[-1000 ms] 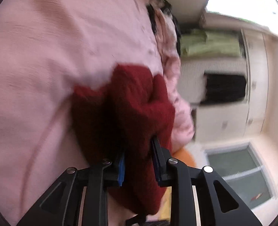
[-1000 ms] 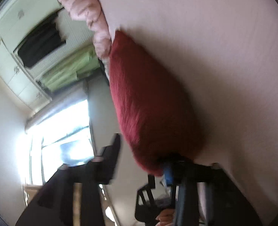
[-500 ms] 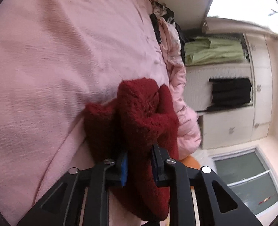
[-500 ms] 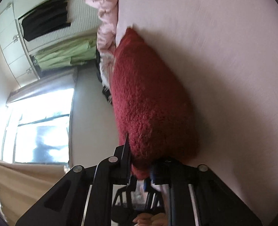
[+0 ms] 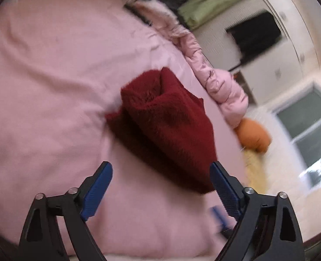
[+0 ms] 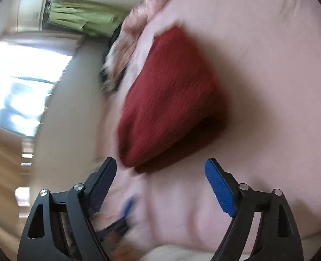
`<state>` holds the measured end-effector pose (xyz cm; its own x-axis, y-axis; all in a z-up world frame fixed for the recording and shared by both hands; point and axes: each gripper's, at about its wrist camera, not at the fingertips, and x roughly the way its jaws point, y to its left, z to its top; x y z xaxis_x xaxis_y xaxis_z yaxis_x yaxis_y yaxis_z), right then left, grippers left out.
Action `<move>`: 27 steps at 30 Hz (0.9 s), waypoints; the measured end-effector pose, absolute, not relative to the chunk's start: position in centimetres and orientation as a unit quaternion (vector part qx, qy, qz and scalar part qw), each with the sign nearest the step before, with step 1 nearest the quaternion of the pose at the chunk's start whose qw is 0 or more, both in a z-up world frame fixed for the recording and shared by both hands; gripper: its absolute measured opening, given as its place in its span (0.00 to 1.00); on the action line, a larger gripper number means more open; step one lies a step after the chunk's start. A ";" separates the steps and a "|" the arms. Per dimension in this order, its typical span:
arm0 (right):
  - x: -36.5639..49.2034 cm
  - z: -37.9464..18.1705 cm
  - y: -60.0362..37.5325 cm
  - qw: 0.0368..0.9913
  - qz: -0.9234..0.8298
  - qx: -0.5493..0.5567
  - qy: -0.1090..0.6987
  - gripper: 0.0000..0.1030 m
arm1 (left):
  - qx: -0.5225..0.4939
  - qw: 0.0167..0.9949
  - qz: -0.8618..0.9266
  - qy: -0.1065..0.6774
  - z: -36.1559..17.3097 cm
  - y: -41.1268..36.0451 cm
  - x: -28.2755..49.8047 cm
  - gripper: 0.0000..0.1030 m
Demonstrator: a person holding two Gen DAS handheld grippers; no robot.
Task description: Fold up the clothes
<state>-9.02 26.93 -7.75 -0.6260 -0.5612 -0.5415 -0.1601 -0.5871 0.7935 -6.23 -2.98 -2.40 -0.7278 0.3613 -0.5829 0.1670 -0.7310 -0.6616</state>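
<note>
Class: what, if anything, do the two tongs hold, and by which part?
Nothing. Both the left tongs and right tongs are opening, clear of the red knit garment on the bed.

both wrist views: close, angled down | shared: red garment (image 5: 167, 126) (image 6: 171, 100) on pink bed (image 5: 47, 87) (image 6: 280, 87) | right blurred, seemingly rolled

red knit garment (image 5: 167, 119) | folded into thick bundle | lying free on pink bedsheet (image 5: 40, 76)

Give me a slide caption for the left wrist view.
Folded red sweater lying on the pink bedsheet, left gripper opening above it.
</note>
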 end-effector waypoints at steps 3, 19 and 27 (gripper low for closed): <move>-7.6 -4.6 26.7 0.069 -0.859 0.387 -0.329 0.82 | -0.361 0.035 0.887 -0.285 -0.4 -1.8 -4.2 1.00; -3.3 -3.4 21.6 0.023 -0.901 0.427 -0.075 0.89 | -0.392 -0.015 0.915 -0.090 1.0 1.7 -2.9 1.00; -3.4 -3.2 20.7 0.027 -0.905 0.421 -0.062 0.89 | -0.387 -0.027 0.920 -0.060 1.2 2.8 -2.7 1.00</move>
<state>-3.39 20.68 -3.22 -0.6442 -0.1013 -0.7582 -0.0027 -0.9909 0.1347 -2.68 2.83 1.20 -0.6983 -0.0033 -0.7158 0.0967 -0.9913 -0.0898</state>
